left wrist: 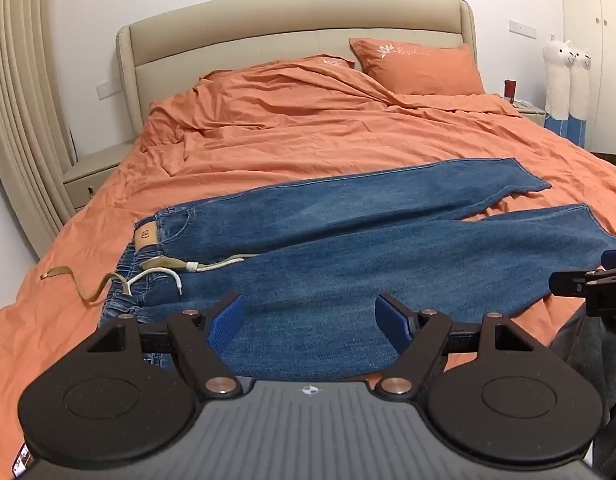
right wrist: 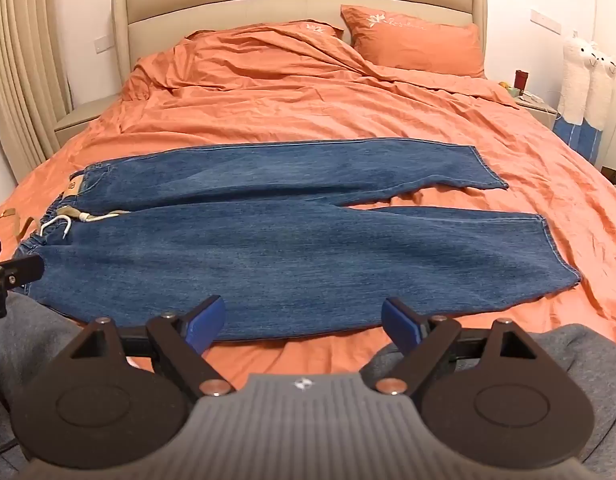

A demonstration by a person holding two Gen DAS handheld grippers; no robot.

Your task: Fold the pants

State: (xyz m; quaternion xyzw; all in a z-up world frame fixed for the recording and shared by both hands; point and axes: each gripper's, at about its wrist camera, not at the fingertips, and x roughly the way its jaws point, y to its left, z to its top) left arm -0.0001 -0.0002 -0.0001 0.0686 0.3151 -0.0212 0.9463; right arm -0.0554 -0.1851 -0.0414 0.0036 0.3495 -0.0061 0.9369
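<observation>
Blue jeans (left wrist: 348, 240) lie flat across the orange bed, waistband with a tan label and white drawstring to the left, the two legs spread apart to the right; they also show in the right wrist view (right wrist: 288, 232). My left gripper (left wrist: 310, 320) is open and empty, above the near edge of the jeans by the waist half. My right gripper (right wrist: 304, 322) is open and empty, just above the near edge of the near leg. The right gripper's tip shows at the right edge of the left wrist view (left wrist: 588, 284).
The bed (right wrist: 308, 92) has a rumpled orange duvet, two orange pillows (right wrist: 420, 36) and a beige headboard (right wrist: 300, 0). A tan strap (left wrist: 72, 280) lies left of the waistband. Nightstands stand at both sides, curtains at left, plush toys (right wrist: 588, 76) at right. Grey-clad knees (right wrist: 568, 360) are by the near bed edge.
</observation>
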